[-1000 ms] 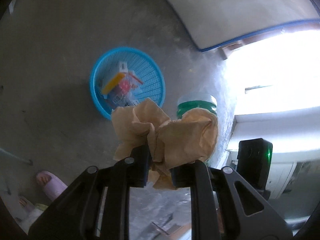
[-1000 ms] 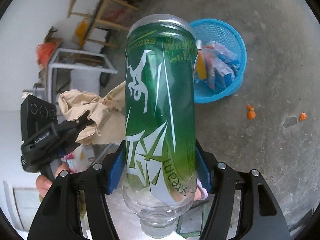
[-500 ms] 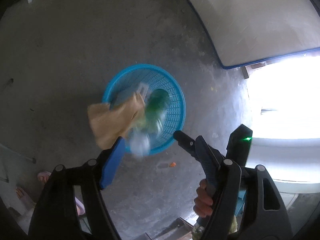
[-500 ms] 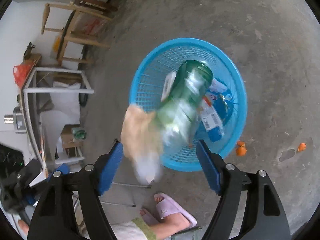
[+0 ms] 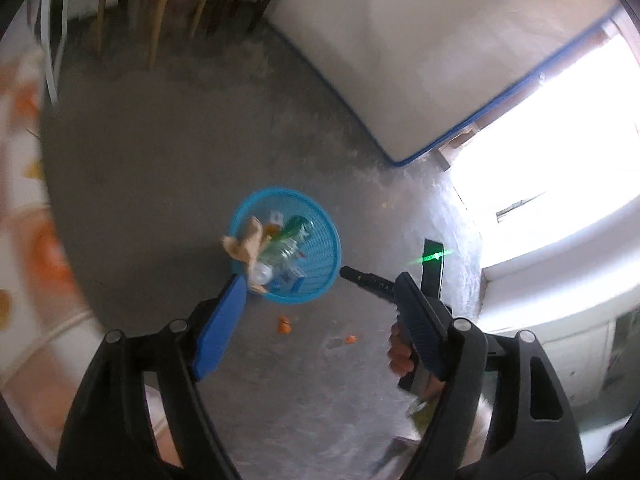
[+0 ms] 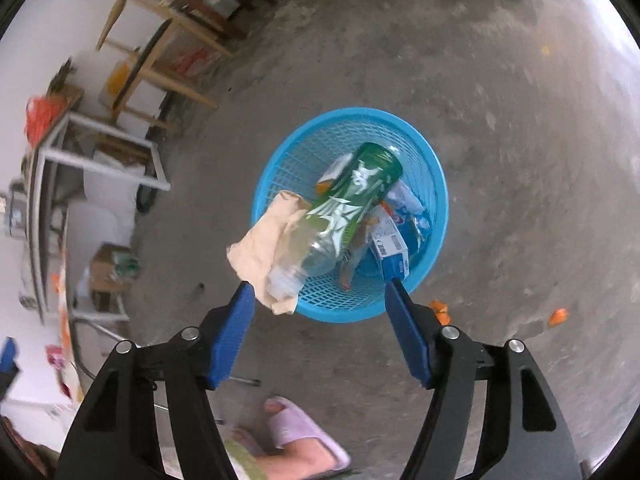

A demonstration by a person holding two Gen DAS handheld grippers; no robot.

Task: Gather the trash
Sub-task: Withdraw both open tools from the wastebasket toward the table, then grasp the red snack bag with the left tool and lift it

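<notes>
We hold the right gripper (image 6: 320, 312) spread wide and empty above the blue basket (image 6: 436, 184), and the left gripper (image 5: 320, 312) is likewise spread with nothing between its fingers, both high over the basket, presumably so trash falls straight in. Inside the basket, the green-labelled plastic bottle (image 6: 344, 208) lies slanted, neck toward us, and the crumpled brown paper (image 6: 260, 244) drapes over the near rim, partly outside. Under them sit small cartons and wrappers (image 6: 394, 248). Orange scraps (image 6: 558, 316) lie on the floor (image 6: 520, 100) just beside the basket, likely the remaining work.
</notes>
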